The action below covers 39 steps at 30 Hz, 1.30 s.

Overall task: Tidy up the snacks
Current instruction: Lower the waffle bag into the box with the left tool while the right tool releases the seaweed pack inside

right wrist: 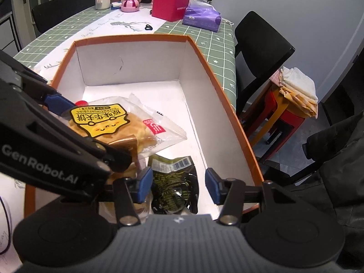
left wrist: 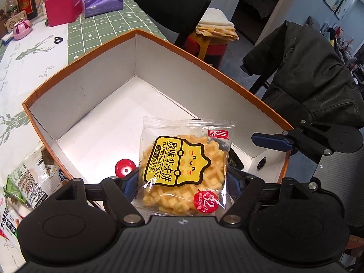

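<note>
Left gripper [left wrist: 184,179] is holding the waffle packet [left wrist: 183,170] across its width, low inside the orange-rimmed box [left wrist: 91,52], jaws spread wide with the pads against the wrapper's sides; whether they are pressing or already slackening cannot be told. Right gripper [right wrist: 178,185] is hanging with jaws parted over the dark green snack pouch [right wrist: 174,186], which is lying on the box floor near the front wall, pads clear of it. Judgement: the waffle packet is best set flat on bare floor beside the pouch, not atop it. The left jaws should let go only once the packet is resting, then lift straight up, clearing the right fingers close by.
</note>
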Available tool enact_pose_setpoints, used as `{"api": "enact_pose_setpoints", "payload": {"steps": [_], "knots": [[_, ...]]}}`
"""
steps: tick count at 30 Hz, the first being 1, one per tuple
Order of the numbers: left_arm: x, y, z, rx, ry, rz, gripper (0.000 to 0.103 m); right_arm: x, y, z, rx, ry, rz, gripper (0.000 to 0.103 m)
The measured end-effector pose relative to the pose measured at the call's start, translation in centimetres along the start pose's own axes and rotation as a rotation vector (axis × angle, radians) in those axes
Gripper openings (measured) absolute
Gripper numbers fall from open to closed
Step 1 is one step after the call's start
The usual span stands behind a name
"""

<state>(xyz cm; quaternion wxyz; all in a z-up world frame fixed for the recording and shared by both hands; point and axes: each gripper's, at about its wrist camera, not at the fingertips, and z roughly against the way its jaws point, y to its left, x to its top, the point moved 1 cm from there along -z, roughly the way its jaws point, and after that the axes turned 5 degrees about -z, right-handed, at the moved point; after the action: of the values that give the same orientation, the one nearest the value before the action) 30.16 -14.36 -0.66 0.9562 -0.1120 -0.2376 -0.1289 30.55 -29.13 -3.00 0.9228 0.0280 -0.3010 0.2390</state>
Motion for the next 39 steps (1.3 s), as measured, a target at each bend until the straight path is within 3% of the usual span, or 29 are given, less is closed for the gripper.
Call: {"api": "enact_pose_setpoints", "payload": {"steps": [4, 9, 12, 13, 23, 36, 39], "knots": [[0.0, -0.1, -0.2, -0.004, 0.0, -0.007, 0.089, -0.2, 0.5, 0.3, -0.006, 0.0, 0.011, 0.059], [-0.3, 0.8, -0.6, -0.054, 0.006, 0.055, 0.09, -0.4, 0.4, 0.3, -0.01, 0.003, -0.001, 0.059], [-0.3, 1.1, -0.3, -0.069, -0.017, 0.079, 0.095, -0.5, 0.2, 0.3, -0.009, 0.004, -0.012, 0.059], [-0.3, 1.1, -0.1, -0.075, -0.031, 0.085, 0.102, -0.5, 0.1, 0.3, -0.008, 0.005, -0.014, 0.059], [-0.2, 1.3, 1.1, -0.083, -0.102, 0.09, 0.103, -0.7, 0.1, 0.8, 0.013, -0.01, -0.033, 0.059], [-2.6, 3.5, 5.5, -0.138, -0.172, 0.157, 0.103, -1.3, 3.1, 3.8, 0.21, -0.08, -0.103, 0.059], [-3.6, 4.2, 6.7, -0.145, -0.196, 0.168, 0.103, -1.4, 4.5, 3.4, 0.21, -0.066, -0.101, 0.059]]}}
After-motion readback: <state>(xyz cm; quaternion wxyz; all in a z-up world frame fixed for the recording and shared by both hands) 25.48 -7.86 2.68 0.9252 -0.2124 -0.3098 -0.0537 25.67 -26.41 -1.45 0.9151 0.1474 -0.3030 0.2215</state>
